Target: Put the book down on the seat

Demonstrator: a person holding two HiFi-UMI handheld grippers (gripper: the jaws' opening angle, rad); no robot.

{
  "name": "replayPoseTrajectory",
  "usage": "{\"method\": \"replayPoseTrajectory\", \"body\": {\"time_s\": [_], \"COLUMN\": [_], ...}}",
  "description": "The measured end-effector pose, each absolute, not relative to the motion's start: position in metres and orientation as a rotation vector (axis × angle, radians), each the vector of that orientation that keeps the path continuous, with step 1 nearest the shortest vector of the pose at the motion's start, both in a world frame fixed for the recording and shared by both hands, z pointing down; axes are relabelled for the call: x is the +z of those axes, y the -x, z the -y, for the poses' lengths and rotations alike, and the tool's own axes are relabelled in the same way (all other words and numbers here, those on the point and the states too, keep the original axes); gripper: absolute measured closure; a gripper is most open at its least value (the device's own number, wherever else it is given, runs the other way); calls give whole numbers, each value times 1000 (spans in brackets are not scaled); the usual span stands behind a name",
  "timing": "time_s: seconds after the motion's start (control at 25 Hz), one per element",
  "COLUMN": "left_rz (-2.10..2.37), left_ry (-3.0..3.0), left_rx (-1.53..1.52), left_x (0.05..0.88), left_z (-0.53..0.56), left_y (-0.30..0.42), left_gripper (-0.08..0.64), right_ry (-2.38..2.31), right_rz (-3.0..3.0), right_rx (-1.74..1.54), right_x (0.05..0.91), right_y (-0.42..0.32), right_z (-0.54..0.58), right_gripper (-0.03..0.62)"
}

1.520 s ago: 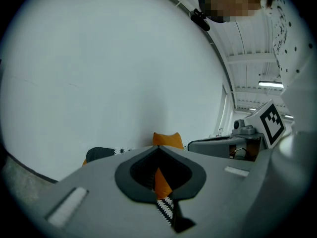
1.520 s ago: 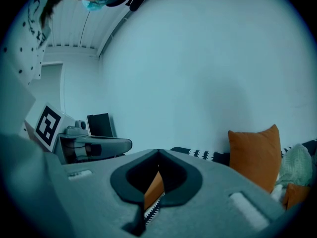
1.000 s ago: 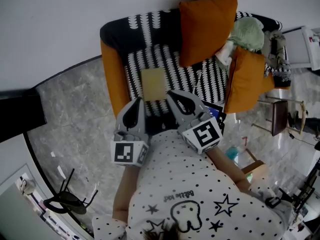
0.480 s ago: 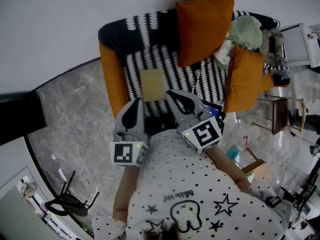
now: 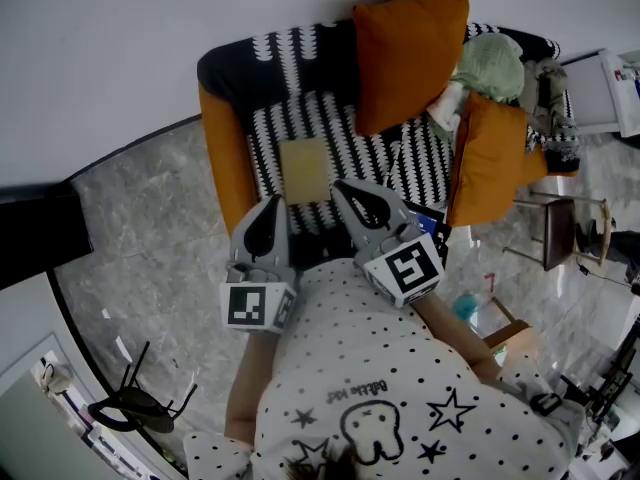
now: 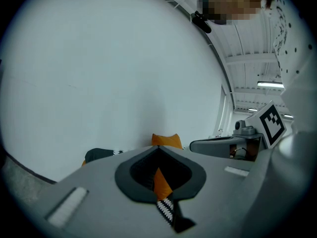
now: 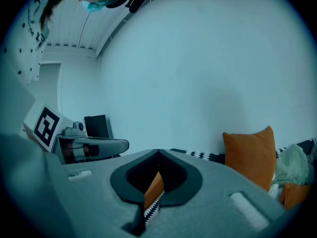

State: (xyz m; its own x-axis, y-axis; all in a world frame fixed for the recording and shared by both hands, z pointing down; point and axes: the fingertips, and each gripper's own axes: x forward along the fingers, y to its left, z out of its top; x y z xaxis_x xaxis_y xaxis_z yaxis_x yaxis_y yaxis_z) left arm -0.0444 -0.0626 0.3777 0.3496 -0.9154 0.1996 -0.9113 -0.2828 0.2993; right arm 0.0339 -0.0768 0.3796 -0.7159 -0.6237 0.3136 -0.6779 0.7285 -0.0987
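A tan book (image 5: 305, 168) lies flat on the black-and-white striped seat (image 5: 375, 156) of a sofa, apart from both grippers. My left gripper (image 5: 272, 206) is held close to the person's chest, shut and holding nothing, its tip just short of the seat's front edge below the book. My right gripper (image 5: 343, 188) sits beside it, also shut and holding nothing, its tip near the book's lower right corner. In the left gripper view the jaws (image 6: 158, 148) meet in a closed seam. The right gripper view shows the same (image 7: 158, 152).
The sofa has an orange left armrest (image 5: 225, 148), an orange cushion (image 5: 408, 53) against the back, a second orange cushion (image 5: 487, 163) at the right and a green bundle (image 5: 495, 63). A small side table (image 5: 558, 233) stands right of it, a black chair (image 5: 135, 400) at lower left.
The view has shifted very slightly. Both grippers and the book stay where they were.
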Motion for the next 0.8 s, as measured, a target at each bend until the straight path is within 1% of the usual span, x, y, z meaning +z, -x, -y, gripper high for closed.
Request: {"method": "replayPoseTrajectory", "body": {"time_s": [0.8], "left_rz": [1618], "left_ry": [-2251], "left_rx": [-30], "left_x": [378], "left_z": [61], "left_y": [45], "left_gripper": [558], "right_ry": [-1025], "right_rz": [2667], "right_rx": [321], "right_x": [383], "right_y": [-36], "right_z": [74], "right_gripper": [592]}}
